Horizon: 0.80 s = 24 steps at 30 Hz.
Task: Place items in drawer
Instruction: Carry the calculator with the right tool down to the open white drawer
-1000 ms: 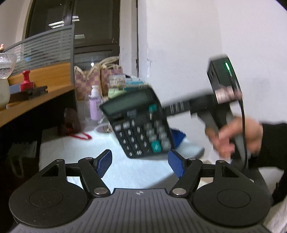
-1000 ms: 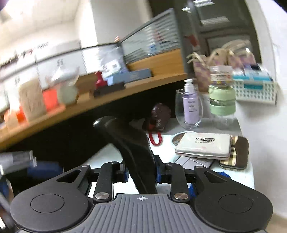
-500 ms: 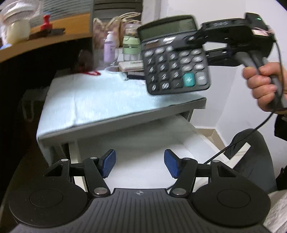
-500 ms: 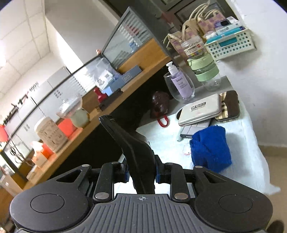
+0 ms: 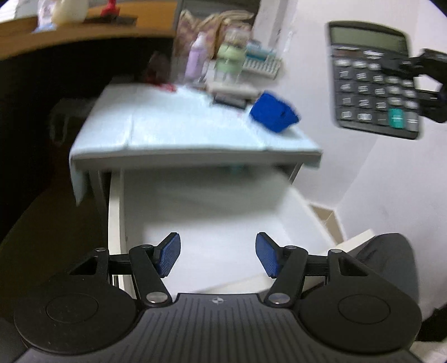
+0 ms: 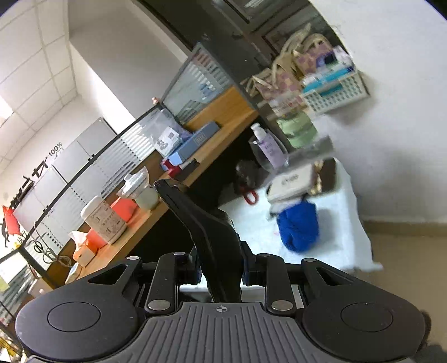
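L wrist view, left to right: wooden desk (image 5: 69,19) runs along the top left, dark underneath. A small cabinet (image 5: 195,156) sits centre w/ a pale blue cloth (image 5: 173,123) over its top. At the back of the cloth: a purple bottle (image 5: 194,60), a green-lidded jar (image 5: 227,57), a white basket (image 5: 262,65) against the wall, all blurred. A blue cloth bundle (image 5: 275,113) lies near the cloth's right edge. Below the top, the drawer (image 5: 116,223) is pulled out; the white inside looks bare, though blur hides detail. The left gripper (image 5: 218,258) hangs over the drawer's front part, blue pads spread wide, nothing between them. Far right, the calculator (image 5: 371,78) is up in the air, keys facing the camera, well above and to the right of the drawer, not in it. The right gripper's fingers (image 5: 413,62) clamp its right edge.

R wrist view, left to right: desk (image 6: 223,117) w/ a white jar (image 6: 104,220) and boxes on it, then the calculator (image 6: 206,231) seen edge-on, a dark slab pinched in the right gripper (image 6: 220,269), pads pressed on both faces. Beyond it the cloth-covered top w/ the blue bundle (image 6: 299,226), a white case (image 6: 293,181), the bottle (image 6: 266,145), the basket (image 6: 335,92) at the wall.
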Each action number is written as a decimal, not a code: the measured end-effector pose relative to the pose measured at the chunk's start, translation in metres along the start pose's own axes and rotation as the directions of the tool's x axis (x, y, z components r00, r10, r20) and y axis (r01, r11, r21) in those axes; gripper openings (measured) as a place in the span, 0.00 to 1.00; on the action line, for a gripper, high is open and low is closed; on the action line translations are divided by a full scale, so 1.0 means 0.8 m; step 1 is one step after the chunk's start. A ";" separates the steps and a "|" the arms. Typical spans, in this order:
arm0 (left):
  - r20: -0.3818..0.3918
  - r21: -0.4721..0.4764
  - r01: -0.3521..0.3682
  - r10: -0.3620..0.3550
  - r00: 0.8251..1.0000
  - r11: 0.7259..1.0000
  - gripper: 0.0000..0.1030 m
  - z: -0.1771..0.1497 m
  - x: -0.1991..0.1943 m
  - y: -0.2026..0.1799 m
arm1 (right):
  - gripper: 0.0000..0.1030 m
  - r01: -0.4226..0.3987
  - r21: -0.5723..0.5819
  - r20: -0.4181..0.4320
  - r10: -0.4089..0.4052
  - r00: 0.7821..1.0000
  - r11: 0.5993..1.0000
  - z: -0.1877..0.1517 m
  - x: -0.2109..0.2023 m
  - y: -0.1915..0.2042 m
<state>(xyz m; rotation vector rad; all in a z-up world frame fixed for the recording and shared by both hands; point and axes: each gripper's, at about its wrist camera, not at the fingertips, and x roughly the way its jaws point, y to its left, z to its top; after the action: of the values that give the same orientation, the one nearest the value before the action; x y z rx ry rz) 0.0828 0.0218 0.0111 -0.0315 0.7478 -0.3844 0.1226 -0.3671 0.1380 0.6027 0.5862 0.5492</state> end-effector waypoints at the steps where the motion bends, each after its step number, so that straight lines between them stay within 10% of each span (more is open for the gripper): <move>1: -0.011 -0.010 -0.016 0.016 1.000 1.000 0.57 -0.004 0.006 -0.001 | 0.27 0.004 0.013 -0.006 -0.003 1.000 1.000 -0.005 -0.004 -0.004; 14: -0.182 -0.060 -0.098 0.085 0.980 0.993 0.45 -0.012 0.056 0.011 | 0.27 0.012 0.150 -0.061 -0.002 0.998 0.989 -0.066 -0.002 -0.044; 24: -0.242 -0.133 -0.043 0.009 0.970 0.990 0.45 -0.041 0.039 0.018 | 0.27 0.009 0.206 -0.153 0.023 0.988 0.978 -0.092 0.029 -0.063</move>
<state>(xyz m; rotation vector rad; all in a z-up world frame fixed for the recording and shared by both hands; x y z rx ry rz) 0.0864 0.0275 -0.0354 -0.1058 1.0133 -0.3142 0.1067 -0.3611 0.0476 0.7632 0.7948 0.5490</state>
